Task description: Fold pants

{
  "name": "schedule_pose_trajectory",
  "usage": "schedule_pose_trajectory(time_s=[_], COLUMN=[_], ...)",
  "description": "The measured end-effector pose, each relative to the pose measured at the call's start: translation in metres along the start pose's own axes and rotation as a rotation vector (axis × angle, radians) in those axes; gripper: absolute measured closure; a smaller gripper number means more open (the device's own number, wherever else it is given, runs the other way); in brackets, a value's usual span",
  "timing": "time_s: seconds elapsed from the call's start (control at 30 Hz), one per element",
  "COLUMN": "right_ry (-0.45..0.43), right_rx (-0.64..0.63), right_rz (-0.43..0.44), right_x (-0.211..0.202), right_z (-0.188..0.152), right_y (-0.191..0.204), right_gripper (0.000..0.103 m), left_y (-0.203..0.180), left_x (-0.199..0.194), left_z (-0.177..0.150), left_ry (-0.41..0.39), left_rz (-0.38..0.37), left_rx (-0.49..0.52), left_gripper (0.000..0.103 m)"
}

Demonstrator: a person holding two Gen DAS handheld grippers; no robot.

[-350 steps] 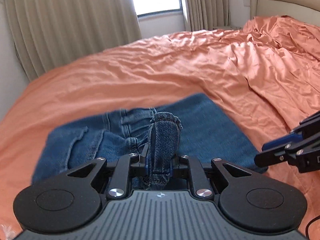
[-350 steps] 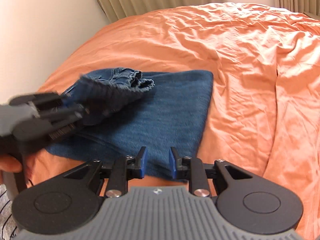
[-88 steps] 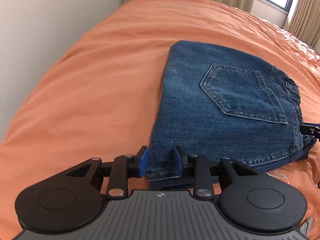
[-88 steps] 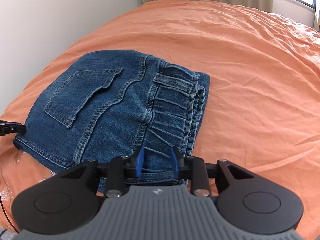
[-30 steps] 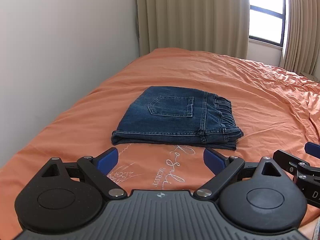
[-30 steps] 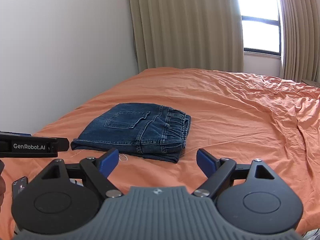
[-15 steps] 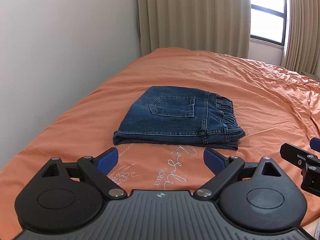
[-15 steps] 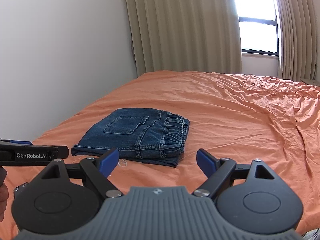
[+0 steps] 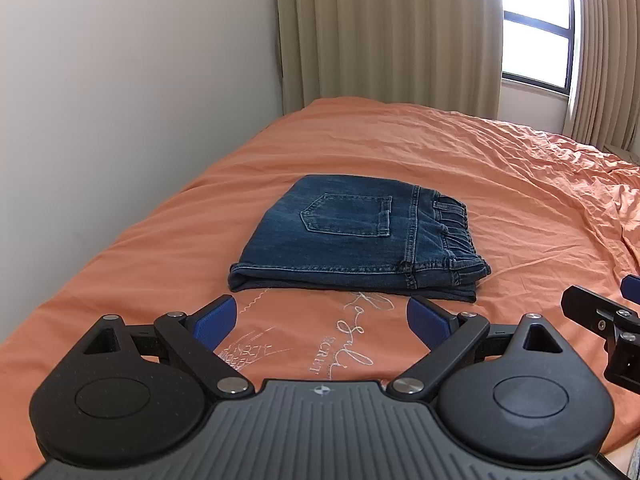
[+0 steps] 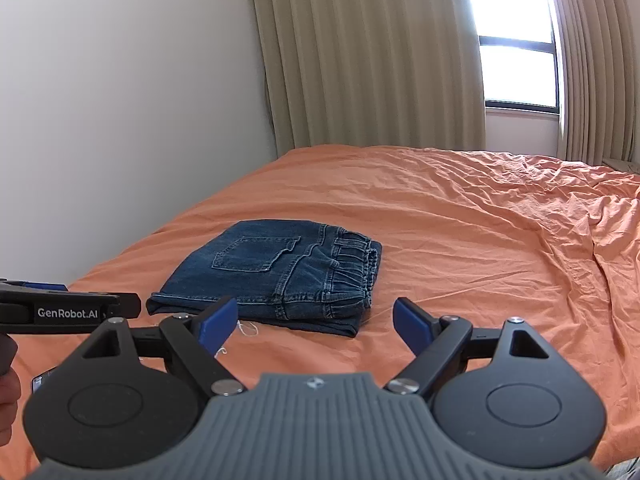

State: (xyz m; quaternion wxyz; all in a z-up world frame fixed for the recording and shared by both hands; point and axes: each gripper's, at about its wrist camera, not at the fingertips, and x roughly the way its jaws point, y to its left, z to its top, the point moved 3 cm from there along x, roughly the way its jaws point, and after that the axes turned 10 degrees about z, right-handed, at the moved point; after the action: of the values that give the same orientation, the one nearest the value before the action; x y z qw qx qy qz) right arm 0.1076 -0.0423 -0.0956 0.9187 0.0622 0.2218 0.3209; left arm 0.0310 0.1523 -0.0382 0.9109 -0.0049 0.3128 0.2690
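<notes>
The blue denim pants (image 9: 352, 236) lie folded into a compact rectangle on the orange bed, back pocket up, elastic waistband at the right. They also show in the right wrist view (image 10: 276, 276). My left gripper (image 9: 322, 316) is open and empty, held back from the pants' near edge. My right gripper (image 10: 316, 320) is open and empty, also short of the pants. The right gripper's side shows at the right edge of the left wrist view (image 9: 600, 316), and the left gripper shows at the left of the right wrist view (image 10: 68, 312).
The orange duvet (image 10: 480, 240) is wrinkled toward the right, with white embroidered script (image 9: 344, 336) near the front edge. A white wall (image 9: 120, 100) runs along the bed's left side. Beige curtains (image 10: 360, 60) and a window (image 10: 516, 72) stand beyond the far end.
Both grippers have drawn back slightly further and tilted up; the pants sit a little lower and farther in both views. Both stay open.
</notes>
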Motion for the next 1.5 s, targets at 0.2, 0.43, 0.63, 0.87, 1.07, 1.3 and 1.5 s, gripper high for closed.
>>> schedule_pose_trajectory(time_s=[0.2, 0.43, 0.63, 0.87, 1.07, 1.3, 1.5], right_ry=[-0.001, -0.001, 0.005, 0.006, 0.007, 0.010, 0.010], right_rx=[0.000, 0.001, 0.009, 0.006, 0.003, 0.002, 0.004], right_rz=[-0.001, 0.000, 0.016, 0.022, 0.024, 0.024, 0.024], right_x=[-0.0018, -0.0024, -0.0025, -0.0029, -0.0023, -0.0016, -0.0012], right_z=[-0.0003, -0.0006, -0.0005, 0.0008, 0.0019, 0.0016, 0.0014], right_y=[0.0014, 0.0015, 0.0004, 0.0011, 0.0013, 0.0015, 0.0012], right_gripper=[0.022, 0.022, 0.022, 0.022, 0.022, 0.022, 0.022], left_y=[0.0003, 0.0008, 0.0011, 0.0012, 0.0012, 0.0004, -0.0005], left_x=[-0.0006, -0.0007, -0.0031, -0.0039, -0.0060, -0.0065, -0.0085], left_z=[-0.0004, -0.0001, -0.0009, 0.0000, 0.0017, 0.0025, 0.0044], left_ry=[0.001, 0.000, -0.002, -0.004, -0.009, -0.007, -0.018], left_rz=[0.004, 0.006, 0.008, 0.006, 0.008, 0.005, 0.011], left_rx=[-0.001, -0.003, -0.006, -0.008, -0.009, -0.013, -0.012], left_gripper=[0.000, 0.000, 0.000, 0.000, 0.000, 0.000, 0.000])
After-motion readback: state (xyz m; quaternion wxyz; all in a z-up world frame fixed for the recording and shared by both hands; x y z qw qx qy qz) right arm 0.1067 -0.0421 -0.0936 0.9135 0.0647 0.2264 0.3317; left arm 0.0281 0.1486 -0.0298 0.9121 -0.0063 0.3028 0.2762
